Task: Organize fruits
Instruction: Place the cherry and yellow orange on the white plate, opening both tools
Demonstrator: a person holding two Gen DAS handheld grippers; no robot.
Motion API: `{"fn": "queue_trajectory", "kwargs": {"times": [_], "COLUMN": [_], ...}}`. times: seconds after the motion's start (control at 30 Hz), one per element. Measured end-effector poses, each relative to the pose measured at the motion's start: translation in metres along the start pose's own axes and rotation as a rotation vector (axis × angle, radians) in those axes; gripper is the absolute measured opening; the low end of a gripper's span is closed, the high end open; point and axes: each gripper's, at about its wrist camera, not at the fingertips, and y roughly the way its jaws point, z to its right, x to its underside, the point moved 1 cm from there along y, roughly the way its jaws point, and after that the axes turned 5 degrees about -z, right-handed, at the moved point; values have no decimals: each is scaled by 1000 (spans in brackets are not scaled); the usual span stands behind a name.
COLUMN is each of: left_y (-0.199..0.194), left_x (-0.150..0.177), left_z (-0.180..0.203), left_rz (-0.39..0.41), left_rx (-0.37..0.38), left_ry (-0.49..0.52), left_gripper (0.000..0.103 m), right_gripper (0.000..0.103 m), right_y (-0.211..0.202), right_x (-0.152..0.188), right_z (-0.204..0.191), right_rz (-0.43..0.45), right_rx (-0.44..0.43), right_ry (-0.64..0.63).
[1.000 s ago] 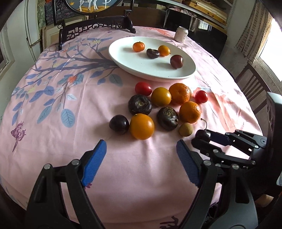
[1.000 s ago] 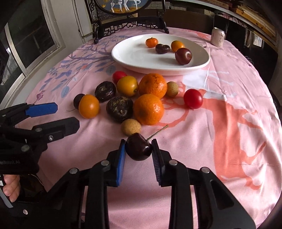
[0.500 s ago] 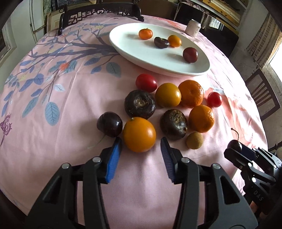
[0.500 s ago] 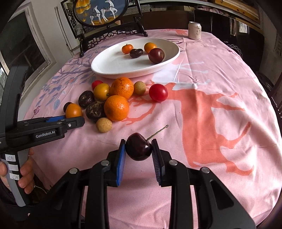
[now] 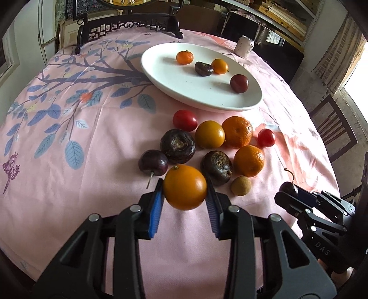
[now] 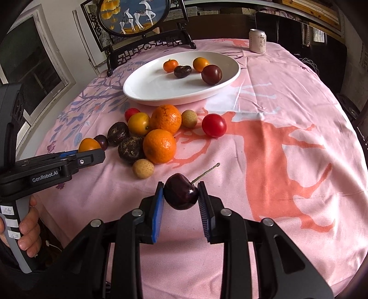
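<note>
My left gripper (image 5: 184, 195) is shut on a round orange fruit (image 5: 184, 186) at the near edge of the fruit cluster; it also shows in the right wrist view (image 6: 88, 145). My right gripper (image 6: 181, 195) is shut on a dark cherry (image 6: 180, 194) with a stem, held just above the pink cloth; the cherry also shows in the left wrist view (image 5: 287, 187). A white oval plate (image 5: 184, 87) at the back holds several small fruits. Loose fruits lie between plate and grippers: tangerines (image 5: 237, 131), dark water chestnuts (image 5: 177, 145), a cherry (image 5: 153, 162), red tomatoes (image 5: 184, 120), a longan (image 5: 240, 185).
A drink can (image 6: 257, 41) stands at the table's far side. A dark carved frame with a round picture (image 6: 131, 13) stands behind the plate. A wooden chair (image 5: 333, 131) is at the right of the table. The pink cloth (image 6: 276, 138) covers the round table.
My left gripper moved forward to the orange fruit and closed on it. My right gripper lifted and swung back with the cherry still held.
</note>
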Motion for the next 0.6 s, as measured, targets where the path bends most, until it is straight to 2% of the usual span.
{"fn": "queue_trajectory", "kwargs": {"times": [0.17, 0.27, 0.37, 0.47, 0.6], "left_y": [-15, -25, -29, -21, 11], "left_x": [-8, -26, -62, -113, -178], "left_z": [-1, 0, -3, -6, -7], "left_rz": [29, 47, 59, 59, 43], "left_rx": [1, 3, 3, -19, -53], "left_ry": [12, 27, 39, 45, 45], "left_gripper": [35, 35, 35, 35, 35], "right_gripper": [29, 29, 29, 29, 29], "right_y": [-1, -7, -16, -15, 12], "right_x": [-9, -27, -59, -103, -168], "right_z": [-8, -12, -15, -13, 0], "right_rz": [0, 21, 68, 102, 125], "right_rx": [-3, 15, 33, 40, 44], "right_ry": [-23, -54, -104, -131, -138]}}
